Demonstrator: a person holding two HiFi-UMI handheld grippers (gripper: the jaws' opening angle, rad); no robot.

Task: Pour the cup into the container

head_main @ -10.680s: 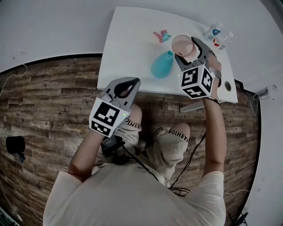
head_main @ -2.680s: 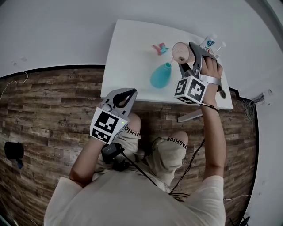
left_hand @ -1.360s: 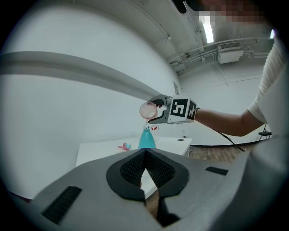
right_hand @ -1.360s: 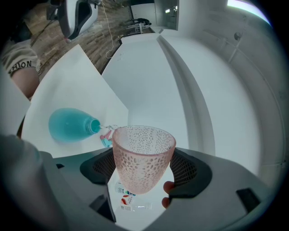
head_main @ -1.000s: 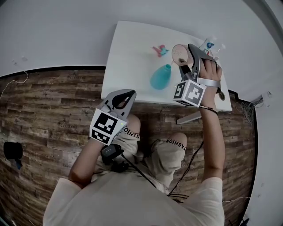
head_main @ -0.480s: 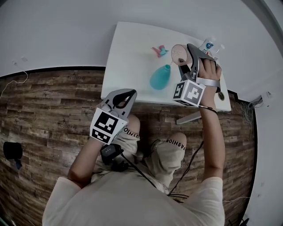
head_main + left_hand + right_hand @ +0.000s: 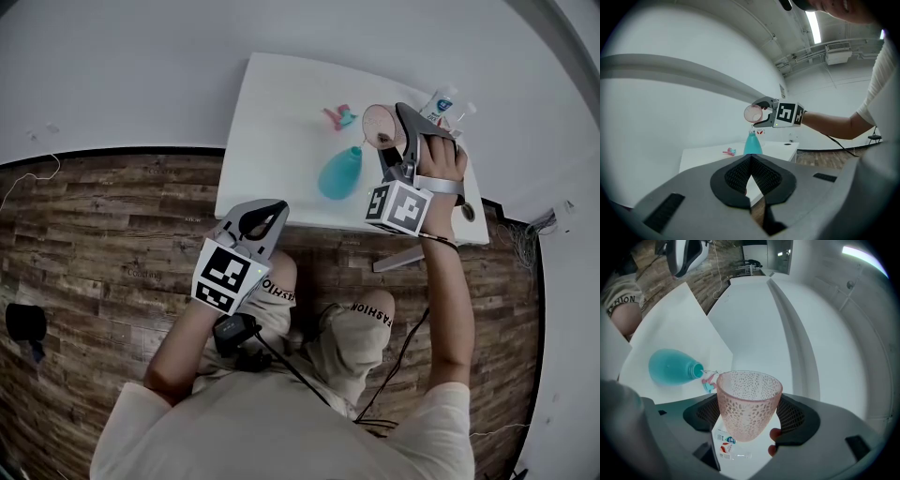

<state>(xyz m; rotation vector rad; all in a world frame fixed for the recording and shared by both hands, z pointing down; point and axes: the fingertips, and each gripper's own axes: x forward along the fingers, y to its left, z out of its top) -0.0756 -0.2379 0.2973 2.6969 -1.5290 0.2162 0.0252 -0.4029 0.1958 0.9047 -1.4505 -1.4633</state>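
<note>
Right claw (image 7: 389,125) clamped on pink cup (image 7: 378,120). Cup tipped, lip over neck of upright teal container (image 7: 337,175), at 7 o'clock from cup on counter (image 7: 281,122). Left claw (image 7: 255,214) closed, empty, farther away.

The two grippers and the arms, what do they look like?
Both the left gripper and right gripper are grey with black textured pads, each carrying a white cube of black square markers. A black cable trails below. Sleeves are short, cream.
</note>
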